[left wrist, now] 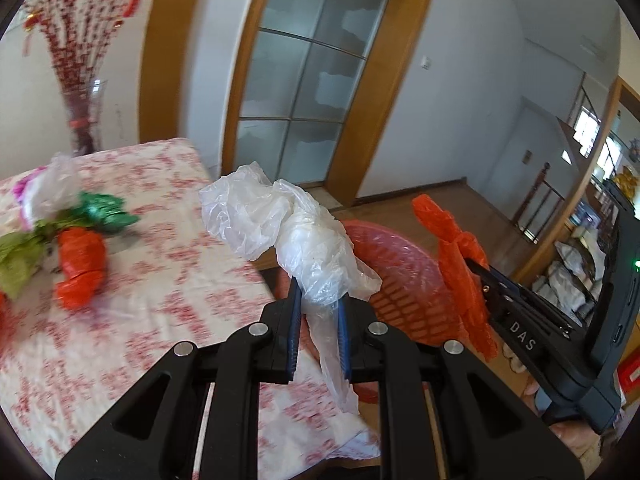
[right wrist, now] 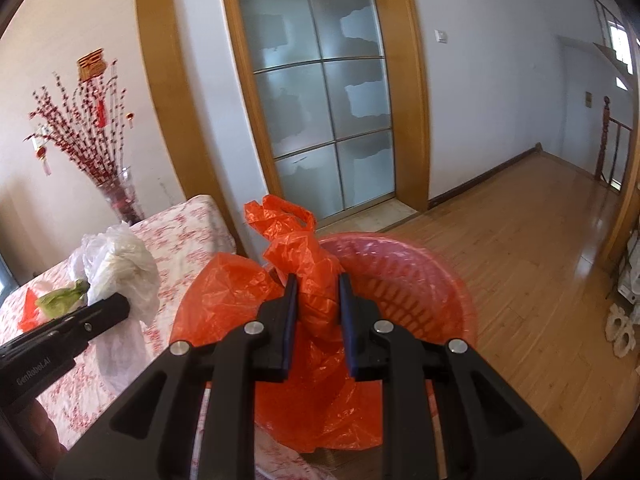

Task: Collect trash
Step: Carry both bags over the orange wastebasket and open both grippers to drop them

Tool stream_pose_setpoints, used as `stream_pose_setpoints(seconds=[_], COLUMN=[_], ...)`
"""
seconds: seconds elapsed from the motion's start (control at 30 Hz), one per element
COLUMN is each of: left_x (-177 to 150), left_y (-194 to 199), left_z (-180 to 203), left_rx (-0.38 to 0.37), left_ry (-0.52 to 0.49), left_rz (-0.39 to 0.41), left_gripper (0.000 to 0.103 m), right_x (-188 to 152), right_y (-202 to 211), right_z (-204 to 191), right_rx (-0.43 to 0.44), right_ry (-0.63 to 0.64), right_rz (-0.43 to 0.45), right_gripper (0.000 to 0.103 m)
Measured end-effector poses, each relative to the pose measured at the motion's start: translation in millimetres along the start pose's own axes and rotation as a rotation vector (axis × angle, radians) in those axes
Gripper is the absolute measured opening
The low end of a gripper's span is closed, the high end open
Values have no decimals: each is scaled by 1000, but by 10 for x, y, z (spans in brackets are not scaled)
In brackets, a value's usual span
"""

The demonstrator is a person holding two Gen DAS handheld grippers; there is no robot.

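Observation:
My left gripper [left wrist: 319,294] is shut on a crumpled clear plastic bag [left wrist: 288,228], held in the air past the table's corner. My right gripper [right wrist: 318,286] is shut on a crumpled orange plastic bag [right wrist: 304,264], which hangs over the near rim of a red plastic basket [right wrist: 400,276] on the floor. In the left wrist view the right gripper [left wrist: 474,266] and its orange bag [left wrist: 452,248] show to the right, beside the basket [left wrist: 396,276]. In the right wrist view the clear bag [right wrist: 120,268] shows at the left. More trash lies on the table: an orange bag [left wrist: 82,266], green wrapping [left wrist: 102,210], a green leaf [left wrist: 18,258].
The table [left wrist: 168,300] has a red-and-white floral cloth and a glass vase of red branches [right wrist: 120,200] at its far end. Behind stands a frosted glass door [right wrist: 316,92] in a wooden frame. Wooden floor [right wrist: 520,240] stretches to the right, with shelves [left wrist: 580,264] at the far right.

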State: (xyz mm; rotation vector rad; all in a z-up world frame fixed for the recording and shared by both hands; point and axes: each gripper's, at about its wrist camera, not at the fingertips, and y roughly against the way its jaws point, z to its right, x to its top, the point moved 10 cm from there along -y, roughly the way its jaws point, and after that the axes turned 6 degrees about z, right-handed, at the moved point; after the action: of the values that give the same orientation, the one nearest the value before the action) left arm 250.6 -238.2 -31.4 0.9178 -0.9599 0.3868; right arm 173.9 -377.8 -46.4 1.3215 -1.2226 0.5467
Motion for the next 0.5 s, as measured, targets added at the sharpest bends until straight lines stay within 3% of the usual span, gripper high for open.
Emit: stream_pose_setpoints(seconds=[0.5], left_x=[-166], left_y=[-583], left_z=[472], left_rx=[-96], left_ry=[-91], left_rz=[-97], left_gripper=[15], right_x=[-7], right_y=[-334], right_z=[434], right_rx=[-72], right_ry=[-83], right_rz=[-24], right_gripper=[20])
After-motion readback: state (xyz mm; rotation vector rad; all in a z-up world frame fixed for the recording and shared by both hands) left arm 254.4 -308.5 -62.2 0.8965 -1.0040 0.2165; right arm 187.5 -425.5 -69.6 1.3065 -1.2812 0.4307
